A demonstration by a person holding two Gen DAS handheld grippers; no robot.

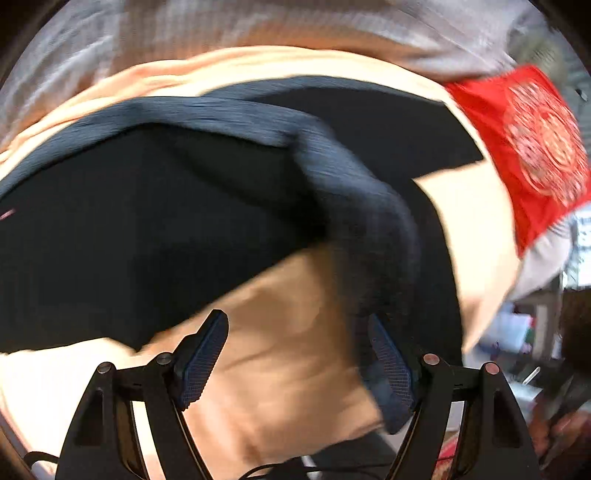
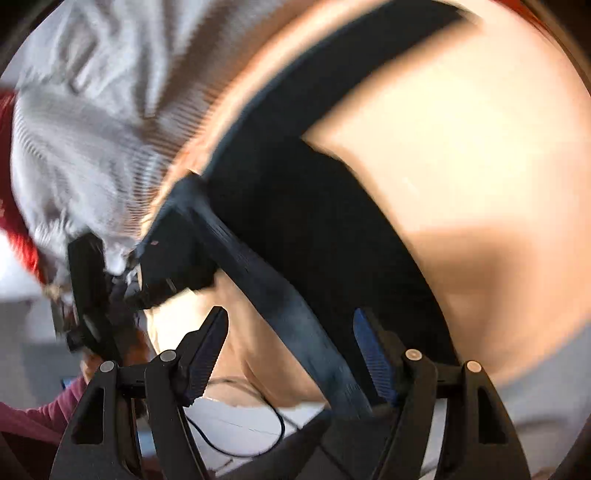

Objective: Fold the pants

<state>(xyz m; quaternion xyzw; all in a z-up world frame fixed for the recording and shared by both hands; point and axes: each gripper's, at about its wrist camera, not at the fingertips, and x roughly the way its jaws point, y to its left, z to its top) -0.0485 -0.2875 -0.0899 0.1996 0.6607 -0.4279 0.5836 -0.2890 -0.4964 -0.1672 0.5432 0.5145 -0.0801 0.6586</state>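
**Both grippers wide over dark pants on a peach sheet**

Left gripper (image 1: 299, 365): jaws stand wide apart, nothing pressed between the blue pads; peach sheet (image 1: 280, 332) shows in the gap; the ribbed waistband (image 1: 354, 192) of the pants (image 1: 129, 229) runs down beside the pad on the picture's right, contact too blurred to call.

Right gripper (image 2: 291, 358): jaws likewise wide; the waistband strip (image 2: 280, 295) passes down through the gap, nearer the pad on the picture's right; neither pad visibly presses on it; whether it brushes that pad I cannot tell.

Pants: dark navy to black, spread on the sheet; in the left view the body lies broad across the middle, one part reaching towards the upper right; in the right view (image 2: 314, 221) the fabric arcs from the top of the frame down to the jaws.

Surface: the peach sheet (image 2: 461, 147), creased near the left jaws, sunlit in patches with a shadow falling across it; grey-white ribbed cloth (image 1: 258, 26) bunched beyond it; a red cloth with white round pattern (image 1: 524, 147) at the far right of the left view.

Room: heavy motion blur; the left gripper (image 2: 92, 291) appears at the left edge of the right view, a magenta sleeve (image 2: 44, 413) below it; a black cable (image 2: 258, 439) loops over a pale floor; cluttered items at the left view's right edge, unreadable.
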